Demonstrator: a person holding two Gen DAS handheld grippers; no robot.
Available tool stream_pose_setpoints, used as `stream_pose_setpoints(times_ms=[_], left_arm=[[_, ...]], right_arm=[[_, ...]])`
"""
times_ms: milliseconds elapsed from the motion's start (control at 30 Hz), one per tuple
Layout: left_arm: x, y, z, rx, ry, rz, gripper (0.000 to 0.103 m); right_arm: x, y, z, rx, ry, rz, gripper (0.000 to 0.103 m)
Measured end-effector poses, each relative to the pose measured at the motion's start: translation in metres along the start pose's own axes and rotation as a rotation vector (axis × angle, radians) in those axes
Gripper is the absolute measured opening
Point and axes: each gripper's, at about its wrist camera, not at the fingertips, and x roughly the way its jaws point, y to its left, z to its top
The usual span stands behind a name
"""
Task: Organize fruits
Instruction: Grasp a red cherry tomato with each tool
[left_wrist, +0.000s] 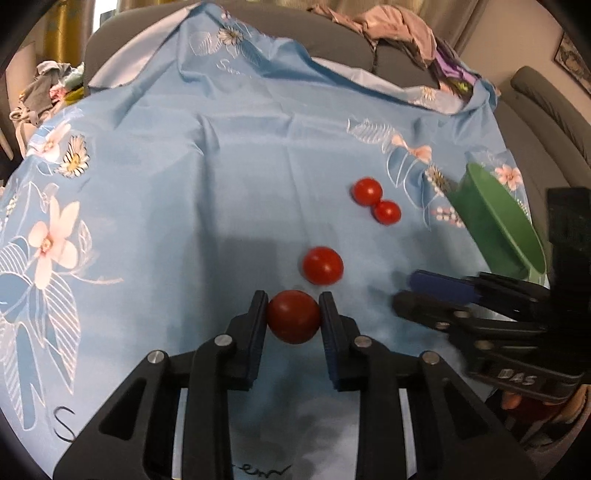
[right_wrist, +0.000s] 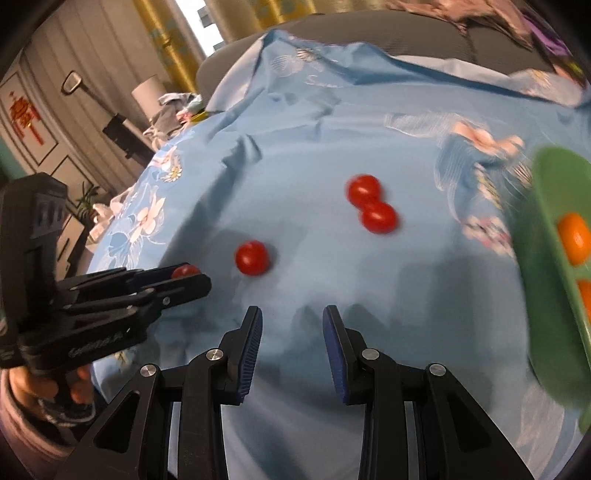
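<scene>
1. The left gripper (left_wrist: 293, 314) is clamped on a red tomato (left_wrist: 293, 316), one pad on each side at its widest part, so the round fruit cannot roll out of the grip.
2. The held tomato sits low over the blue flowered cloth (left_wrist: 184, 166) that covers the surface; I cannot tell whether it is touching the cloth.
3. Three more tomatoes lie loose on the cloth: one (left_wrist: 323, 265) just beyond the held one, and a touching pair (left_wrist: 375, 201) farther off, probably waiting their turn.
4. The right gripper (right_wrist: 292, 328) holds nothing; its jaws stand narrow, with only bare cloth between them.
5. A green bowl (right_wrist: 543, 258) sits tilted at the right edge with orange fruits (right_wrist: 574, 238) inside, likely the place for sorted fruit.
</scene>
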Motion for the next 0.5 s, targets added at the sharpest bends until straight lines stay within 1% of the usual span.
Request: stream_pose_setpoints(times_ms=[133,333,500], left_arm=[[-0.008,0.008,0.004,-0.013,-0.031,0.006,0.028],[-0.011,0.019,0.005,-0.045,-0.036,-0.008,0.028],[-0.011,0.023,0.004,-0.049,-0.035,-0.021,0.028]], right_arm=[[0.022,0.013,0.015,-0.047,0.02,-0.021,0.034],[0.041,0.028,0.029,-0.107,0.048,-0.025,0.034],[0.057,0.031,0.036,-0.117,0.089,-0.047,0.034]])
